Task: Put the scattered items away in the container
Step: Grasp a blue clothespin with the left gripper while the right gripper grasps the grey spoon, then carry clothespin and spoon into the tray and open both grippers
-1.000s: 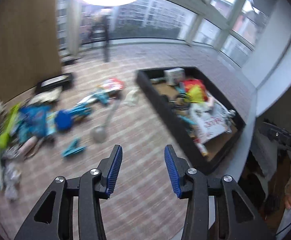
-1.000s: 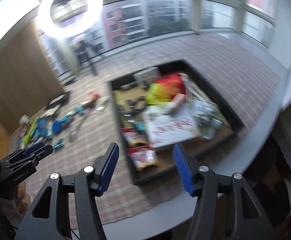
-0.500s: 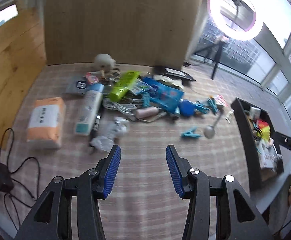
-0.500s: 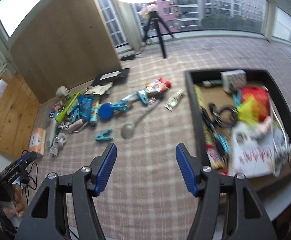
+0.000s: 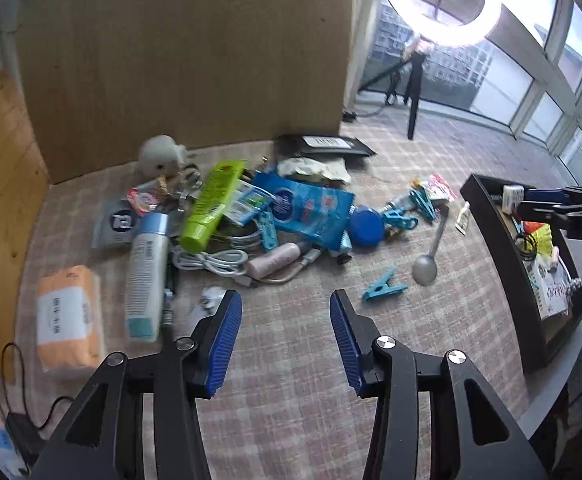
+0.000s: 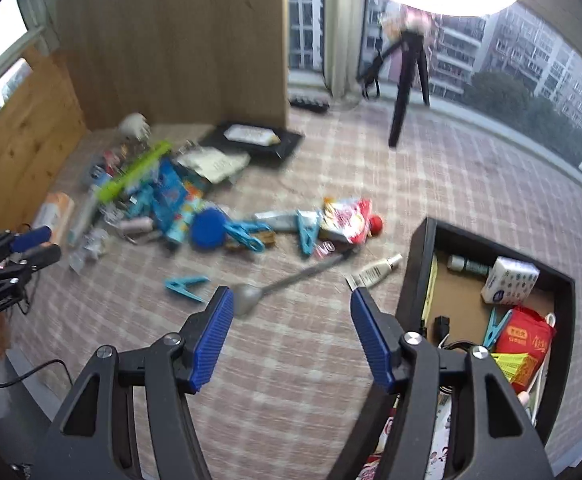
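Between our right gripper [image 6: 291, 332] jaws, held apart and empty, lies bare checked cloth [image 6: 291, 392]; just ahead of the left jaw tip rests the spoon [image 6: 269, 288], bowl toward us, handle running away to the right. A blue peg [image 6: 185, 285] sits left of it, a small tube [image 6: 375, 271] to its right, and the tray [image 6: 415, 264] stands at the gripper's right side, already partly filled. Our left gripper [image 5: 285, 340] likewise hangs with jaws apart and nothing between them, pointed down at the cloth; beyond its tips spreads the main pile: a white bottle [image 5: 145, 276] ahead left, a cable [image 5: 215, 260], a green tube [image 5: 211, 204] and a blue packet [image 5: 311, 208] farther out. We judge this the reach for the next item, the tidying perhaps half done. The next move calls for lowering over one loose piece, likely the spoon or peg, and closing squarely across it.
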`<state>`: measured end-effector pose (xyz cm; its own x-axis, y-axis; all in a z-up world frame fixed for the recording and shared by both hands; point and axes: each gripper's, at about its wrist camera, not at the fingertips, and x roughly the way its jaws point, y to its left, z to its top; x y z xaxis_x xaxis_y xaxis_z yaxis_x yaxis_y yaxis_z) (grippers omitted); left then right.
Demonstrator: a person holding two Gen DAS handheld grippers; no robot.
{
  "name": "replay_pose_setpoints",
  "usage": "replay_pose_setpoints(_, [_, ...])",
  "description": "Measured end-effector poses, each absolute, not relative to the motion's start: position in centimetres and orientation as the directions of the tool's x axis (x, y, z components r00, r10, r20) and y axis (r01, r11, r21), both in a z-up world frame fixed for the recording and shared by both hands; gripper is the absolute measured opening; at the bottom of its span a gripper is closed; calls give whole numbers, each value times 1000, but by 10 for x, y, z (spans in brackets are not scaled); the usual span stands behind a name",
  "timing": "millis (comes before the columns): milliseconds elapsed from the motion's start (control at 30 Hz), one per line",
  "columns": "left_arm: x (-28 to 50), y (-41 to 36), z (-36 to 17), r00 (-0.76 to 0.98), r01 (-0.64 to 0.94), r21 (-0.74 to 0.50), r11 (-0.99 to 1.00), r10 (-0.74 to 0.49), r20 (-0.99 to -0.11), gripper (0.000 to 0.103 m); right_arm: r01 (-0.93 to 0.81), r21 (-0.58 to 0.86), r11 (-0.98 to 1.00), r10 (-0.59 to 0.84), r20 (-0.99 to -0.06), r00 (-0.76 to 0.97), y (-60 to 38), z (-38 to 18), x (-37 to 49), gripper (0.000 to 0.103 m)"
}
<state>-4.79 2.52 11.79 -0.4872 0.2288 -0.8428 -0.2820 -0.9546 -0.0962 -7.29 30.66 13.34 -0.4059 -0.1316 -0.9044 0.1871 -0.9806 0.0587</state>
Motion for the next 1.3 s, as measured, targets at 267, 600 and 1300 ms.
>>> replay_pose_setpoints(267, [-67,104,73,-372,-494,-62,-867,275,-886,43,-7,181,-983,-173,-953,-248,331,59,-119,59])
replay_pose_setpoints(600, [-84,143,39,-324,-653,10,-757,268,-907,44,-133,247,-960,-227,-963,-147,304,16,-135,56])
replay_pose_setpoints(1300, [-71,146,26,-283,-718,-67,-693,379,-881,23,-133,28,-991,-3,-983,-182,269,15,-126,14])
